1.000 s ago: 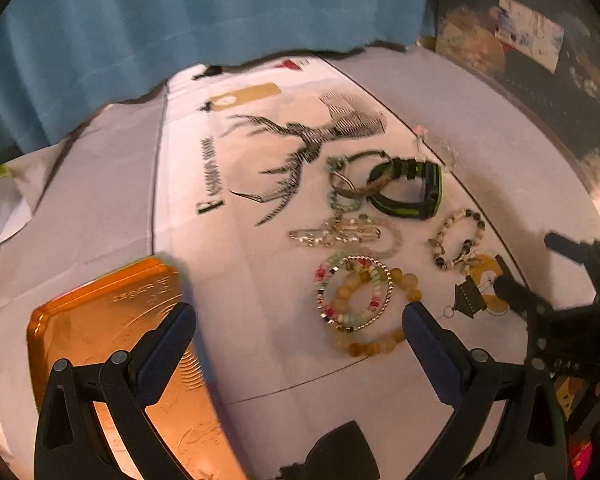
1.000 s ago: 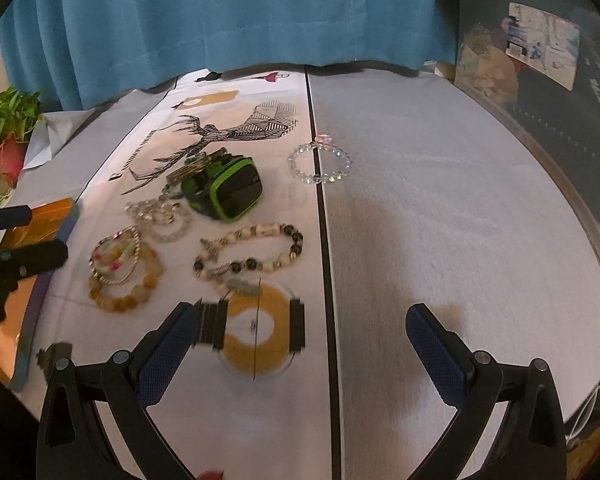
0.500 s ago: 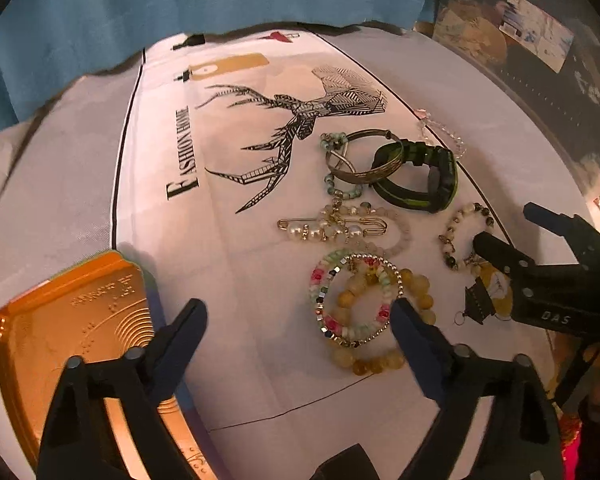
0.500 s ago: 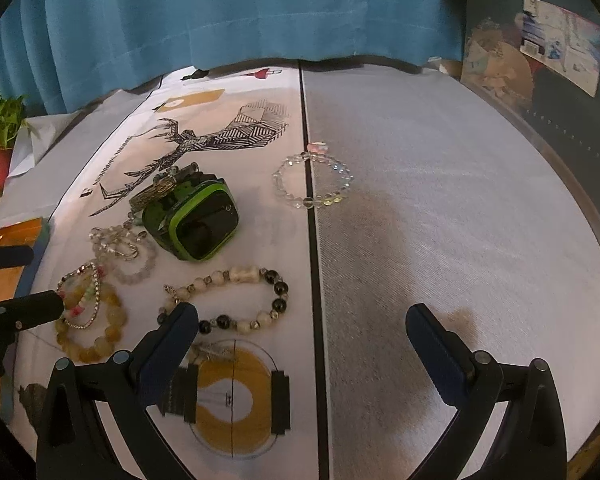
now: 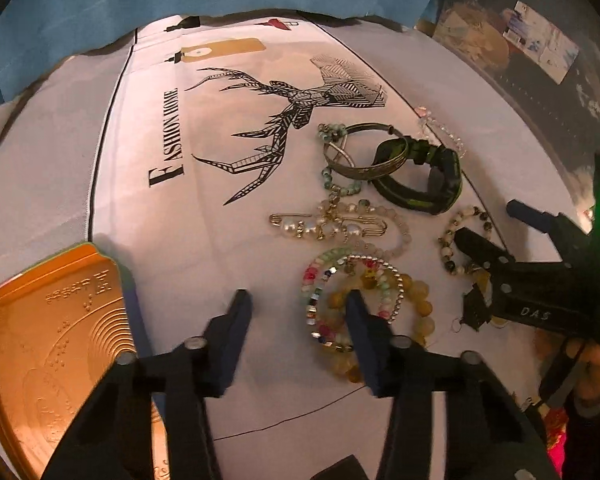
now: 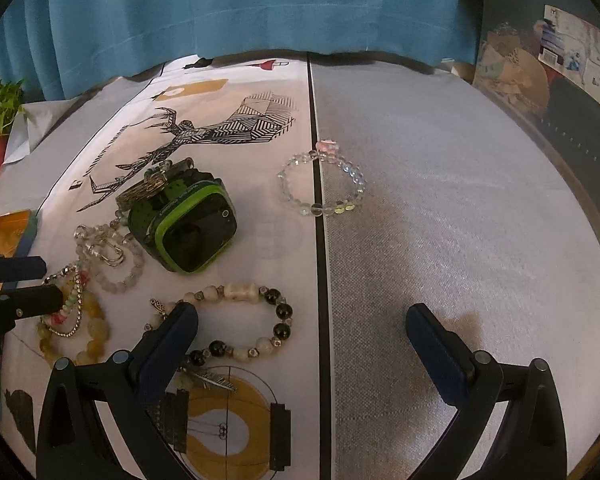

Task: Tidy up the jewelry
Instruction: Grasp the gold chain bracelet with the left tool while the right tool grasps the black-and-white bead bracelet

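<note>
- The left gripper [image 5: 296, 308] has come down from above the cloth to the near end of the jewelry pile, and its jaws, wide a second ago, are closing now.
- Its right finger [image 5: 360, 320] lies over the near-left rim of the stacked bead bracelets [image 5: 364, 292]; the left finger stands on bare cloth. Between them is only that left rim, and whether the pads have caught it I cannot tell, since the finger hides the contact.
- That suggests the first pick is under way, with the gold tray [image 5: 48, 344] at the near left as the likely place to put it.
- The right gripper [image 6: 302, 320] has slid in toward the pile as well; its jaws stand wide apart, empty, straddling the near edge of the black and white bead bracelet [image 6: 240, 320].
- The green watch [image 6: 188, 226] and a bangle [image 5: 360, 160] lie farther off, a clear bead bracelet [image 6: 320, 184] to the right on the black seam.
- Room: the grey cloth [image 6: 460, 220] right of the seam is bare, as is the strip between pile and tray. The two grippers sit close across the pile, so lifting out leftward looks safest.
</note>
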{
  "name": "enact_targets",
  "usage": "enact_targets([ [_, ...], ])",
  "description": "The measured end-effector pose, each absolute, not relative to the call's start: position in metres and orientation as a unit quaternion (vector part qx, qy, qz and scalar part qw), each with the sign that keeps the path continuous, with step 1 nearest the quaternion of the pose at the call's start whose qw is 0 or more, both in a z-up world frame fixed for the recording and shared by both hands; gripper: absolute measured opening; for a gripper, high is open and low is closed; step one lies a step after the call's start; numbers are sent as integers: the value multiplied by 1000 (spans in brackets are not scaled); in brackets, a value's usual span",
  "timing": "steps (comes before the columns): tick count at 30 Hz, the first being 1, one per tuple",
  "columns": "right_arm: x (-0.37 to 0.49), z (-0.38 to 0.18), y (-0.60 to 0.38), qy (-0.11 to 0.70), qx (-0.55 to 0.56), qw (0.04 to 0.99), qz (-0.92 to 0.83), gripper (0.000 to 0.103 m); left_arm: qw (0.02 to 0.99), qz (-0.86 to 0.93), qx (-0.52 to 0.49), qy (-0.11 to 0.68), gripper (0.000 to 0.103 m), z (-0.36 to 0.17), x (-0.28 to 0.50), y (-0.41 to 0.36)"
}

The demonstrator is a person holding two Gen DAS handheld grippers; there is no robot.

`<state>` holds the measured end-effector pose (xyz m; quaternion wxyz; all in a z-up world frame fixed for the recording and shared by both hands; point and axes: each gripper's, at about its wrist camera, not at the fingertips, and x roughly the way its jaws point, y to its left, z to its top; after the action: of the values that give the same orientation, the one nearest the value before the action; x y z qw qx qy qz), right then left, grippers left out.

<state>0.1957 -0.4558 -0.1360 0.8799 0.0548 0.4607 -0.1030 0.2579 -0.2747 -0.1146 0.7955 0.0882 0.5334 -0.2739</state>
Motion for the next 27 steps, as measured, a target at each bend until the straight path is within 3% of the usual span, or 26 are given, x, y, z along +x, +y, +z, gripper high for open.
enact_targets([
  [1, 196, -136, -456, 461, 55, 880, -103, 103, 793, -279, 81, 536, 20, -114, 259, -274],
  [2, 196, -136, -457, 461, 55, 880, -102, 103, 789, -288, 70, 538, 13, -114, 260, -274],
  [5, 194, -135, -454, 457, 54, 883, -97, 95, 789, -291, 70, 536, 10, -112, 258, -275],
  [6, 193, -132, -451, 449, 48, 888, -89, 69, 790, -293, 70, 534, 9, -111, 257, -274],
  [7, 192, -128, -446, 436, 38, 896, -75, 23, 791, -293, 68, 533, 9, -109, 256, -274],
  [8, 191, -127, -443, 433, 34, 898, -70, 8, 791, -293, 63, 533, 9, -106, 256, -272],
  [12, 185, -121, -451, 419, 90, 901, -64, 8, 797, -302, 63, 520, 9, -92, 248, -268],
  [27, 167, -129, -442, 441, 89, 891, -59, 8, 788, -277, 66, 546, 19, -104, 251, -255],
])
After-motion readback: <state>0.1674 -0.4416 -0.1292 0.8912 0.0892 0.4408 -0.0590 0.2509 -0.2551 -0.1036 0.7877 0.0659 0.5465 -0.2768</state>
